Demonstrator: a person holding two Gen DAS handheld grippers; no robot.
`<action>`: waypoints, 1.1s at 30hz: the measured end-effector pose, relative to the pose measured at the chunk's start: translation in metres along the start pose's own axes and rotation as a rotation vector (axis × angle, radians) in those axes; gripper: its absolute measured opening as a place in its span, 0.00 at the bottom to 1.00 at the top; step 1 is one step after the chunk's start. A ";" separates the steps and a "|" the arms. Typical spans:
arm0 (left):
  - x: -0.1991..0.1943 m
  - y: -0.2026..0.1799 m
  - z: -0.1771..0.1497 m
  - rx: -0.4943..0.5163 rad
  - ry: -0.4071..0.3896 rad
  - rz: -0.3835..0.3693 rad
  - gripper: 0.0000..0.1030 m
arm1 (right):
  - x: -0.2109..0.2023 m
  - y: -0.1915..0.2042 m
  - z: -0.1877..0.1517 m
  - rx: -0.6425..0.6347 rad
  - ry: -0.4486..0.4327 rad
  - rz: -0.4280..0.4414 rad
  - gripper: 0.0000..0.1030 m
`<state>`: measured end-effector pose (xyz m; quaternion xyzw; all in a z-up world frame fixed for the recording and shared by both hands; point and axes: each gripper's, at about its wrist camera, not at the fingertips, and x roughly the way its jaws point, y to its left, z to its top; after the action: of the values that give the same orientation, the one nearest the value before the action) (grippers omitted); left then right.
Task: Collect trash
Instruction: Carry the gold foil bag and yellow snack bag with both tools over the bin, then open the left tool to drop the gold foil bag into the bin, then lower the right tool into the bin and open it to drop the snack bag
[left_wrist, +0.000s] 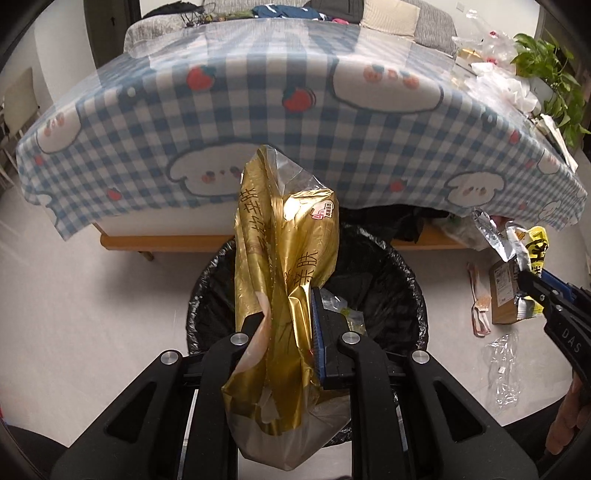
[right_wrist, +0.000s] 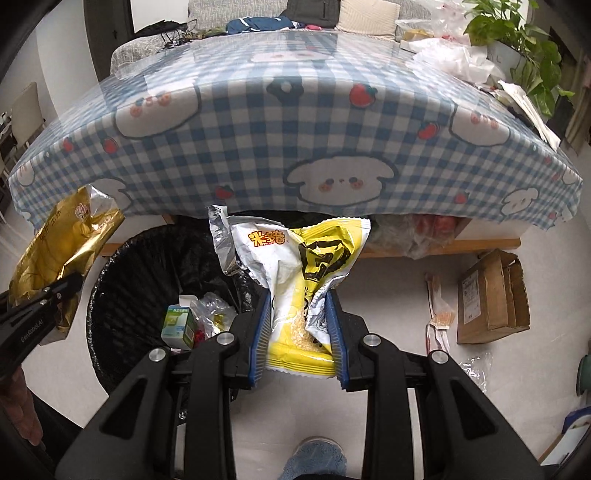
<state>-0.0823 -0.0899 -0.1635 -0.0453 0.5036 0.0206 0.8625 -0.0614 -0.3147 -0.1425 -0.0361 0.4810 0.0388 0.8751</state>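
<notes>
Gold foil fills my left wrist view: the left gripper (left_wrist: 286, 328) is clenched on a crumpled gold wrapper (left_wrist: 284, 258), which sticks up past the fingertips and sags below them. Directly beneath it I see the black-lined trash bin (left_wrist: 402, 280) standing on the pale floor (left_wrist: 110, 302), just in front of the near edge of a table draped in a blue checked tablecloth (left_wrist: 258, 122). Some clear plastic scraps already lie inside the bin. At the right edge of this view the right gripper (left_wrist: 526, 280) shows, with a silver and yellow packet at its tip. A cardboard box (left_wrist: 504, 295) and a clear film scrap (left_wrist: 506, 373) lie on the floor to the right of the bin.

From my right wrist view, the right gripper (right_wrist: 299, 325) is grasping a yellow and white snack bag (right_wrist: 310, 273), pinched between both blue pads, the bag's torn silver top standing upright. The bin (right_wrist: 122, 277) sits low and left of this gripper, holding a small green carton (right_wrist: 179, 326) and crumpled plastic. The left gripper (right_wrist: 64, 286) and its gold wrapper (right_wrist: 55, 243) appear at the left edge. The open cardboard box (right_wrist: 493, 295) rests on the floor (right_wrist: 388, 280) to the right, near the table's near edge.
</notes>
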 end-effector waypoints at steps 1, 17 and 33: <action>0.004 -0.001 -0.002 0.004 0.004 0.002 0.14 | 0.001 -0.002 0.000 0.004 0.004 -0.001 0.27; 0.026 -0.009 -0.010 0.020 0.013 -0.012 0.48 | 0.004 0.002 0.003 0.013 0.009 0.004 0.27; 0.018 0.071 -0.016 -0.032 -0.019 0.090 0.93 | 0.020 0.083 0.008 -0.055 0.023 0.070 0.27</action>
<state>-0.0927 -0.0210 -0.1908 -0.0360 0.4967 0.0678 0.8645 -0.0524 -0.2311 -0.1571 -0.0440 0.4907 0.0823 0.8663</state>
